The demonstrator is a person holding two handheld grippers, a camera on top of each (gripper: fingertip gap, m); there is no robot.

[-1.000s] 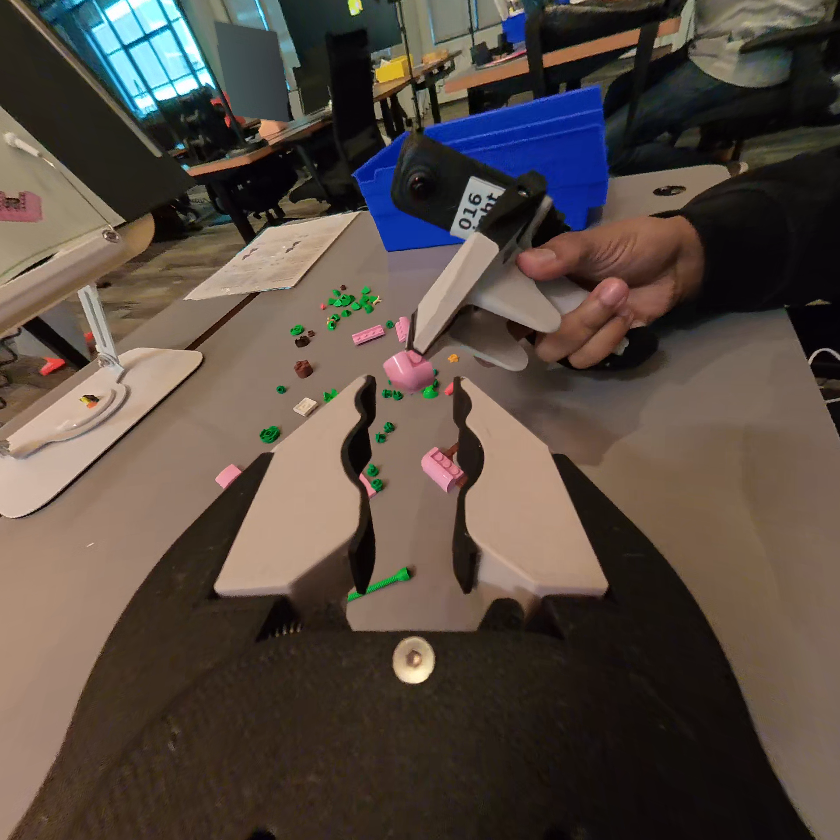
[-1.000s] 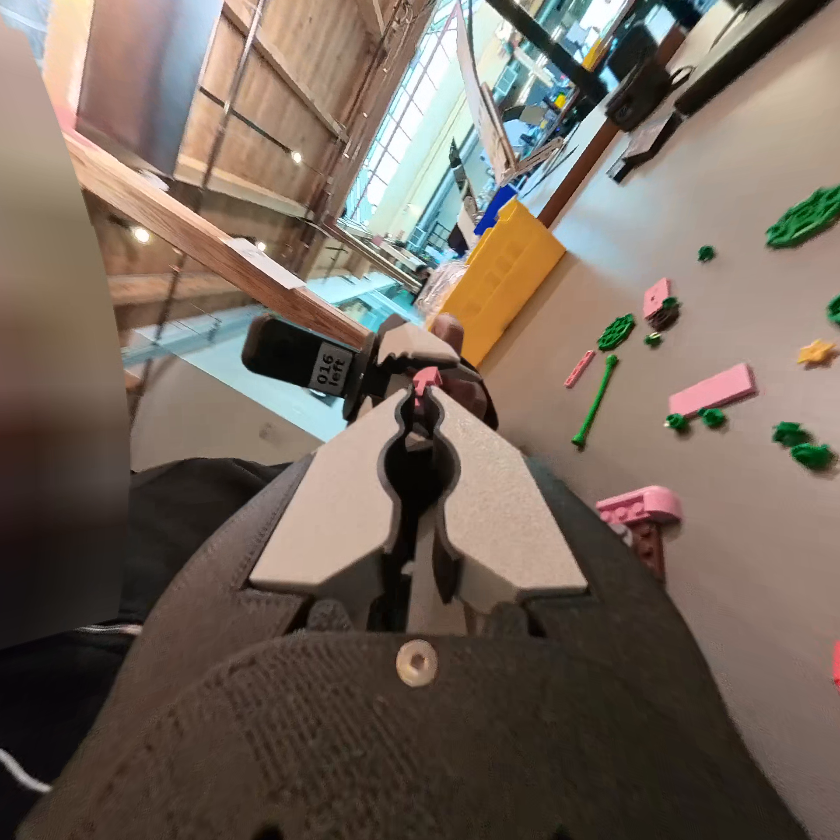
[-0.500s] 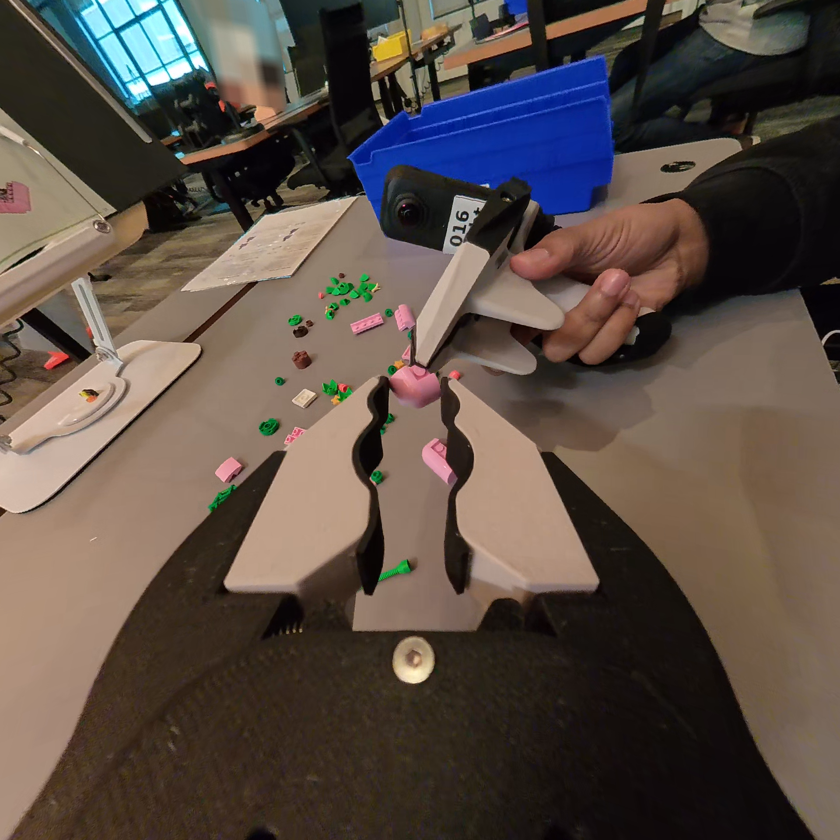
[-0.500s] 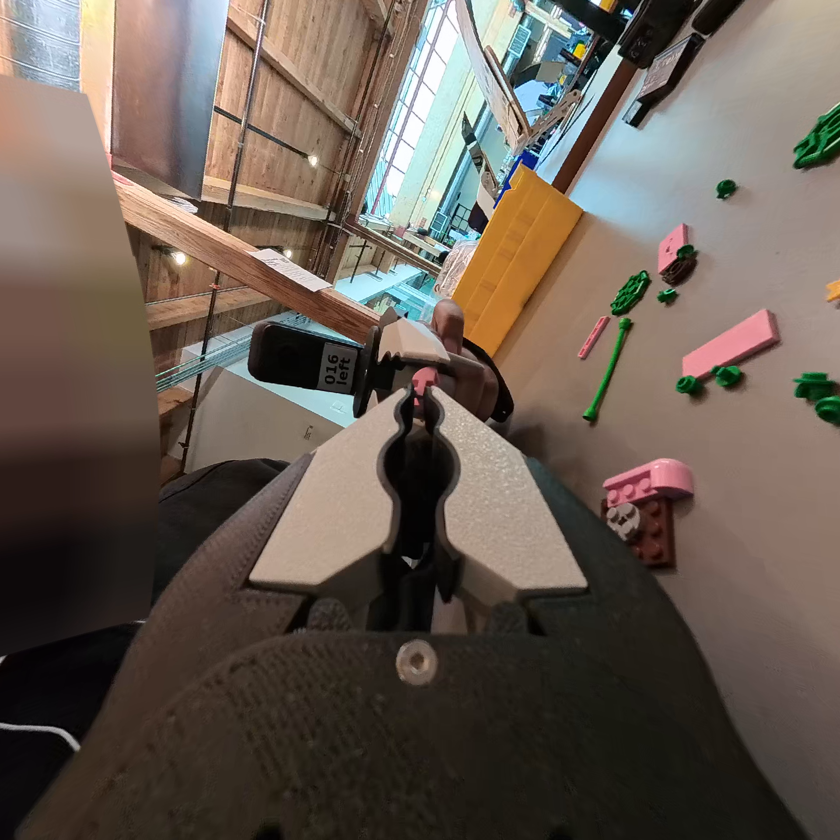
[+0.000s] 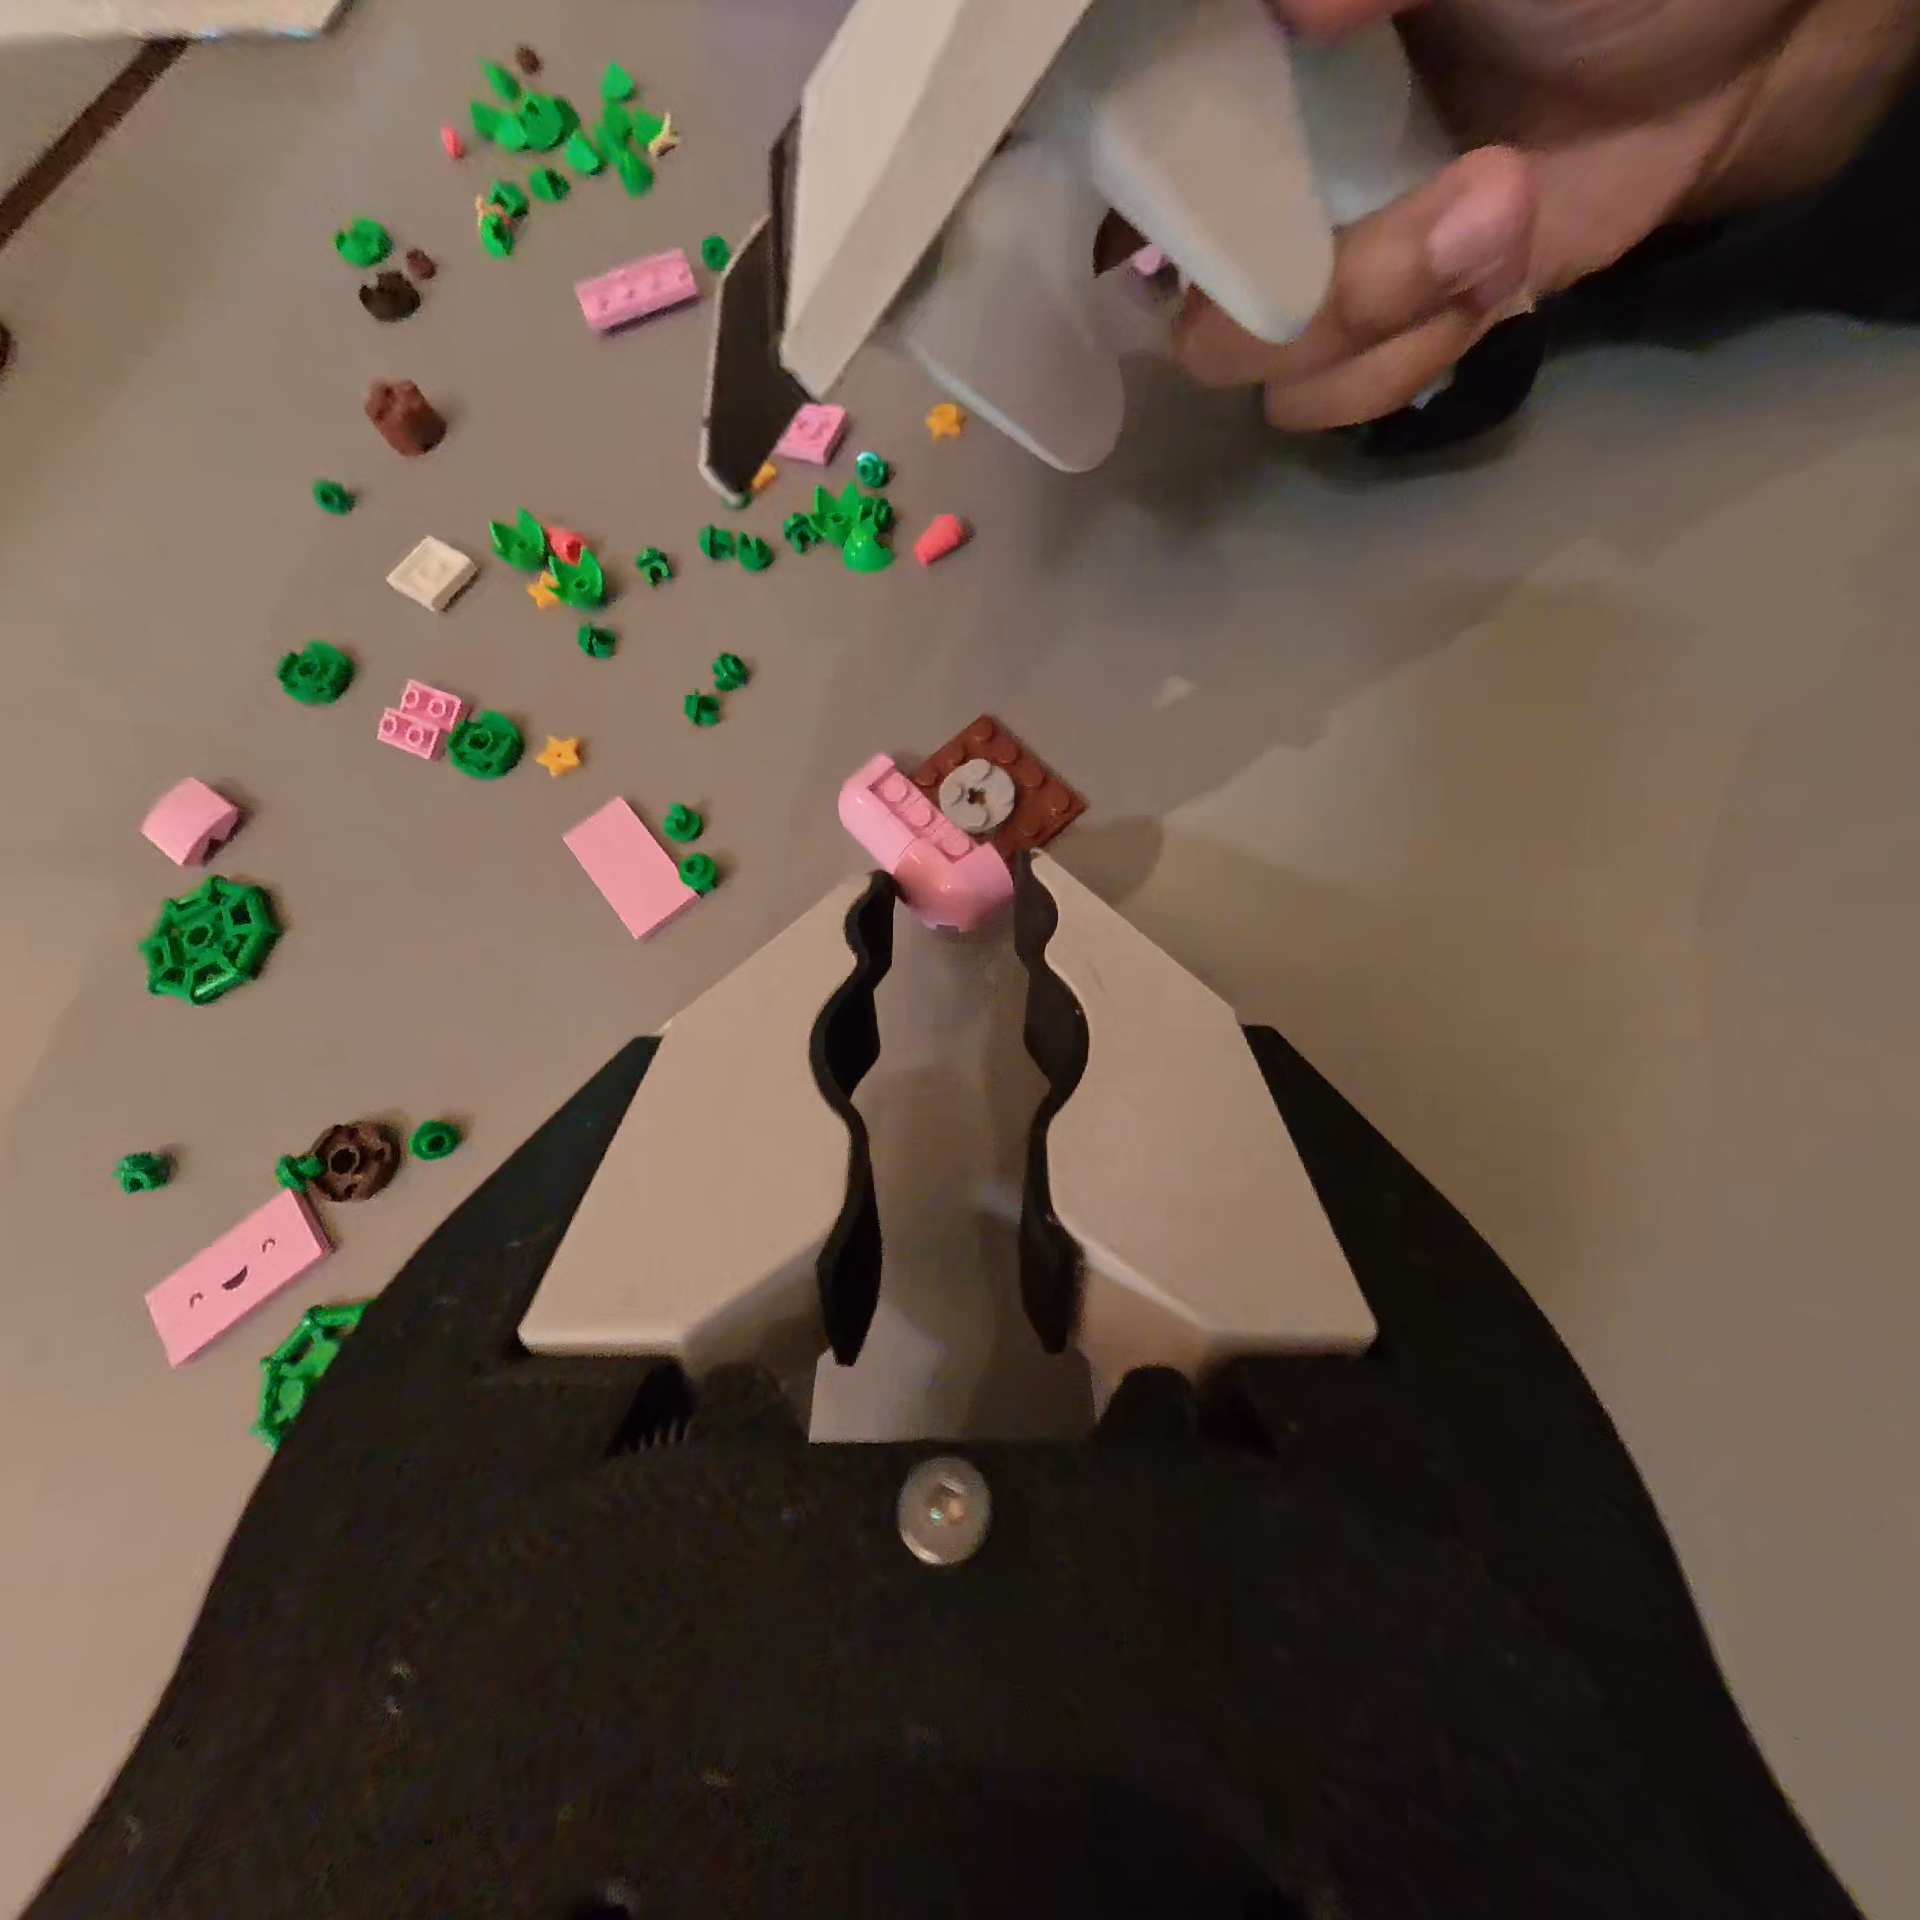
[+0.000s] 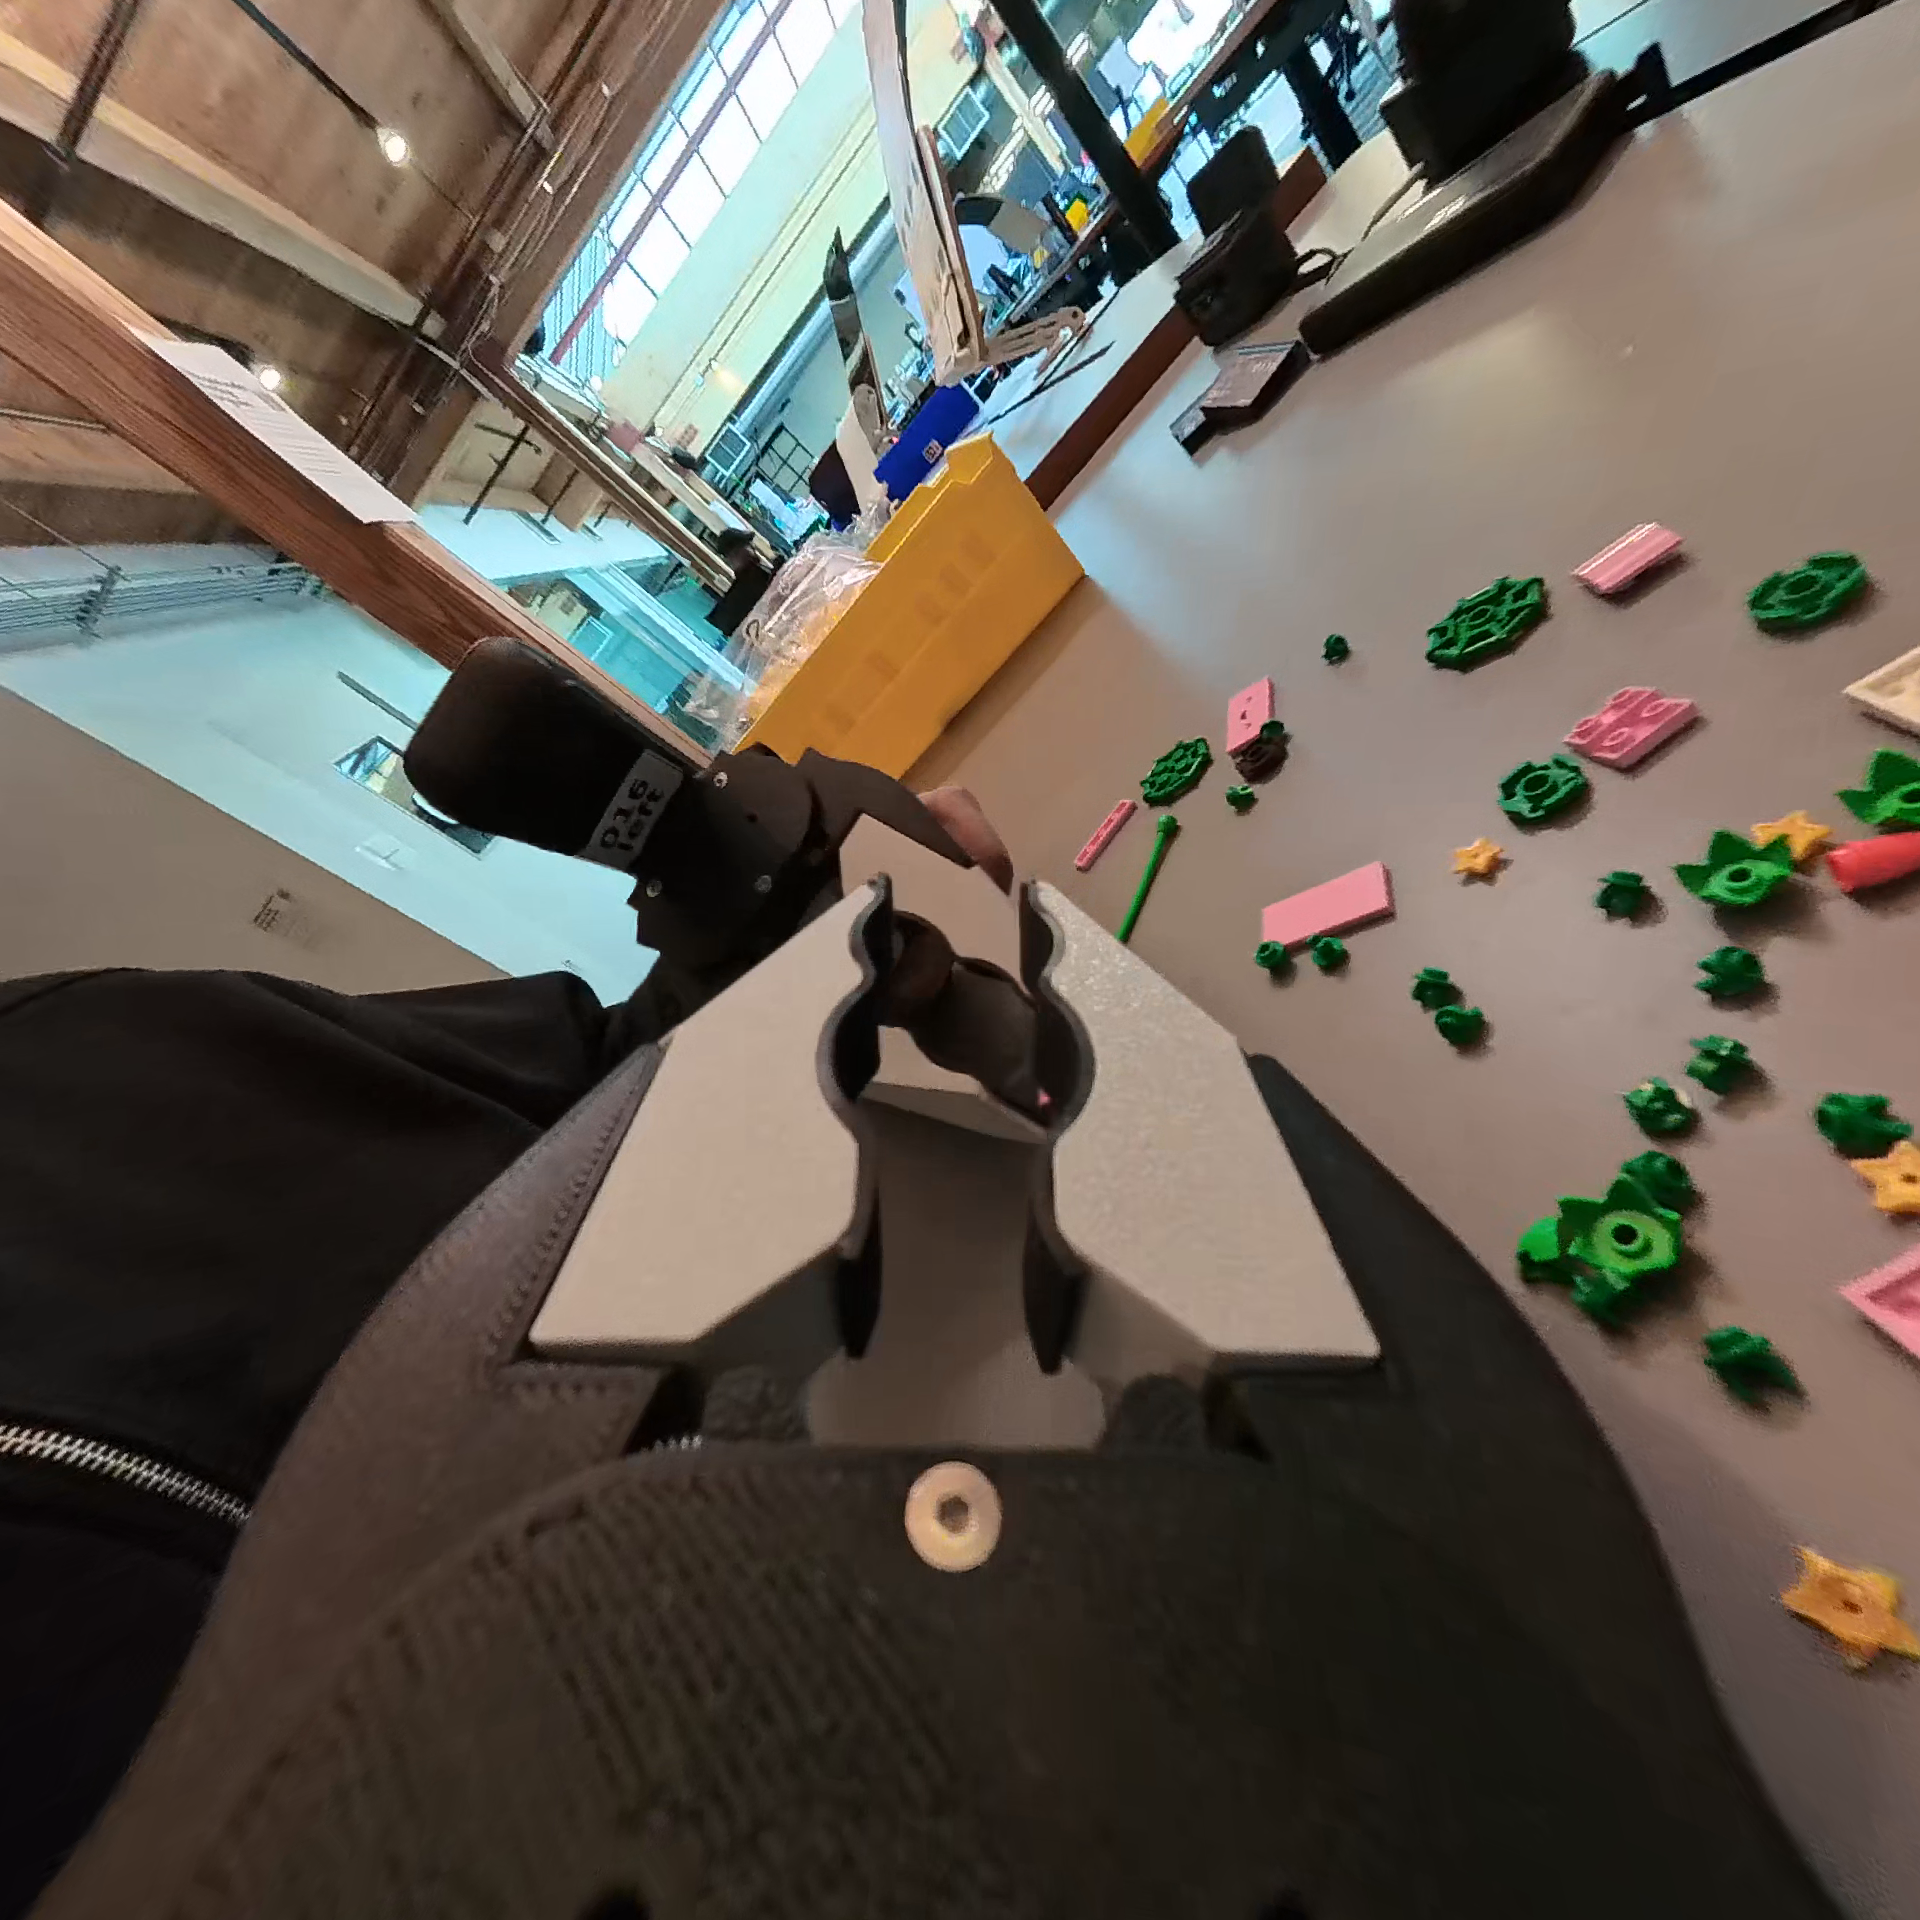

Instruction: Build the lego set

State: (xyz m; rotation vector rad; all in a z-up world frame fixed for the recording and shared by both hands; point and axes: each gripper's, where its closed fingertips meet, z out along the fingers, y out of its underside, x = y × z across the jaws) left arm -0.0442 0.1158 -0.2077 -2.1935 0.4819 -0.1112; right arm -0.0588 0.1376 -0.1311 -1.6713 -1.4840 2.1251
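Scattered across the grey tabletop (image 5: 1455, 831) lie loose bricks, and the pink-and-brown assembly (image 5: 951, 826), a second ago pinched by the right gripper (image 6: 951, 909), now sits gripped in the left gripper (image 5: 945, 883) while the right's jaws stand parted and empty, so the handover looks complete.

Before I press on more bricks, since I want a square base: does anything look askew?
Yes. The pink curved brick overhangs one edge of the brown plate rather than sitting fully on it, and the assembly lies diagonal to the left gripper, whose jaws pinch the pink end. Loose pieces are scattered, nothing broken.
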